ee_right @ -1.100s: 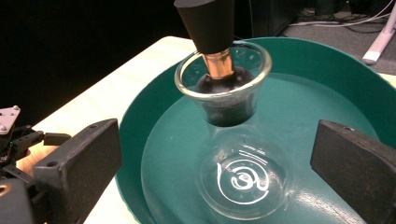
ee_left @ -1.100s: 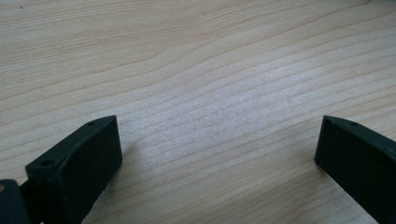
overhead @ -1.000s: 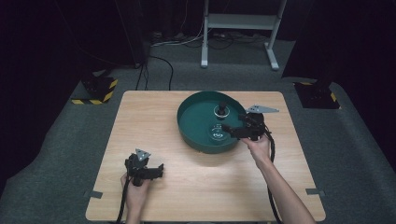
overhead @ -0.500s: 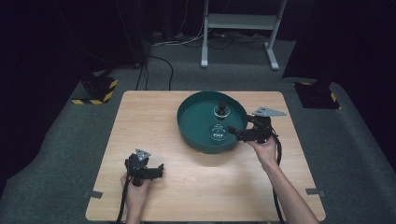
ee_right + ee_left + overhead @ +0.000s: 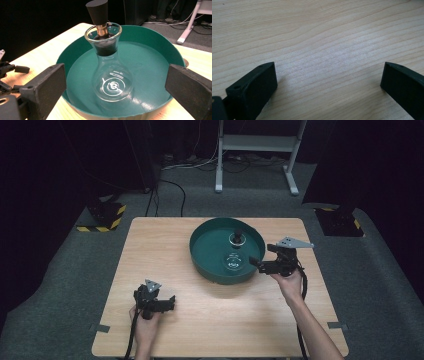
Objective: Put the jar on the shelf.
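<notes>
- The right gripper (image 5: 256, 263), held in the person's right hand (image 5: 290, 281), hovers at the 4 o'clock edge of a round green basin (image 5: 200, 251); its jaws are spread wide with nothing between them
- Seen along those jaws in the right gripper view, a clear glass flask (image 5: 112, 75) stands upright in the basin (image 5: 155, 47), straight ahead at 12 o'clock and apart from both jaws
- Behind the flask's mouth, a black stopper (image 5: 98, 12) with a copper-coloured neck rises; in the high view it stands at the flask's 12 o'clock, closer to the far wall of the basin
- The left gripper (image 5: 170, 302), in the left hand (image 5: 146, 327), rests low over the wooden table (image 5: 150, 245) near the 7 o'clock corner, well apart from the basin; its jaws are spread too, with bare wood between them in the left gripper view (image 5: 329, 72)
- Judged from this, the work is at an early stage: the flask (image 5: 233, 262) is lined up but not yet gripped, so closing in, grasping and lifting it are all left to do
</notes>
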The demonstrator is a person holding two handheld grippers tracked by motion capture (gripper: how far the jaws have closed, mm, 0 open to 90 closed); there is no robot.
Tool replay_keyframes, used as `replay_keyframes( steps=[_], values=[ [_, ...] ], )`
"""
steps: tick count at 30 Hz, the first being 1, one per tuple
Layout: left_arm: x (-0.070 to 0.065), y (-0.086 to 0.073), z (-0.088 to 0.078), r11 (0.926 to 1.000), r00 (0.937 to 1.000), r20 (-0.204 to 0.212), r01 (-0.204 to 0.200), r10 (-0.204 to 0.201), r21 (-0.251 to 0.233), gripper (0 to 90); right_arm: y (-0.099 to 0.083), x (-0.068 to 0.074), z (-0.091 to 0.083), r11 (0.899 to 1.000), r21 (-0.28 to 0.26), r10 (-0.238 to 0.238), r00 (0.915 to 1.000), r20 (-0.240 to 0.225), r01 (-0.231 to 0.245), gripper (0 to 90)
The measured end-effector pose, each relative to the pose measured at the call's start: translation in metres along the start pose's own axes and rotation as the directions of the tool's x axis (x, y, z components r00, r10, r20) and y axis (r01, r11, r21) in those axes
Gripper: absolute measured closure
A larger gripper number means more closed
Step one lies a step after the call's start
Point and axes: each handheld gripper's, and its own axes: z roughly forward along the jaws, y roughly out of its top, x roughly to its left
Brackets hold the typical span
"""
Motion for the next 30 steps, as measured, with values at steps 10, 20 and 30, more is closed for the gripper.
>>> replay_keyframes(
  steps=[10, 20, 30],
  values=[
    [0.000, 0.000, 0.000, 1.0000, 1.0000, 0.000, 0.000, 0.000, 0.000, 0.9, -0.007, -0.005, -0.011, 1.000, -0.020, 0.006, 1.0000, 0.006, -0.006, 3.7],
    [0.000, 0.000, 0.000, 1.0000, 1.0000, 0.000, 0.000, 0.000, 0.000, 0.9, -0.012, -0.009, -0.022, 1.000, -0.028, 0.011, 0.9998, 0.016, -0.010, 4.2],
    [0.000, 0.000, 0.000, 1.0000, 1.0000, 0.000, 0.000, 0.000, 0.000, 0.9, -0.020, -0.015, -0.035, 0.997, -0.064, 0.040, 0.9989, 0.023, -0.038, 4.9]
  ],
)
